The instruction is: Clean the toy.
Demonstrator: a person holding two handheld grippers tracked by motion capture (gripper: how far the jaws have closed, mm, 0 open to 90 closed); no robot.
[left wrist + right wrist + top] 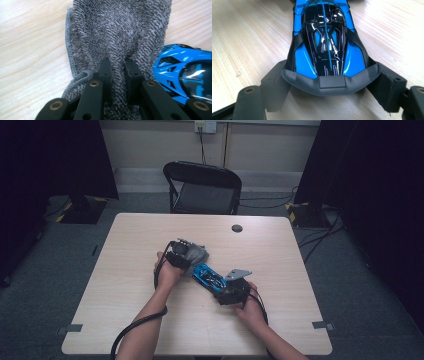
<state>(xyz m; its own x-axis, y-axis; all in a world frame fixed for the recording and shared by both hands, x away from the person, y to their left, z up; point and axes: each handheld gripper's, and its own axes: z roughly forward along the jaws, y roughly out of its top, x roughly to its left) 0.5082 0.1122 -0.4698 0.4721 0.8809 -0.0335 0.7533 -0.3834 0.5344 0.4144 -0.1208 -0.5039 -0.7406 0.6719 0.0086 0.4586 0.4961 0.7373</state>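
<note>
A blue and black toy car [207, 276] lies on the wooden table [140, 235], near its middle. My right gripper [221, 284] is closed on the car's black rear end; in the right gripper view its pads [277, 83] press both sides of the car [325, 40]. A crumpled grey knitted cloth [198, 252] lies at the car's far end. My left gripper [186, 255] is shut on a fold of the cloth [117, 30], with the jaws [117, 65] nearly together. The car's blue nose [182, 72] sits just right of that cloth.
A black folding chair [202, 187] stands beyond the table's far edge. A small dark round cap [237, 228] sits in the tabletop near that edge. Cables trail from both grippers toward the near edge. Dark curtains hang at both sides of the room.
</note>
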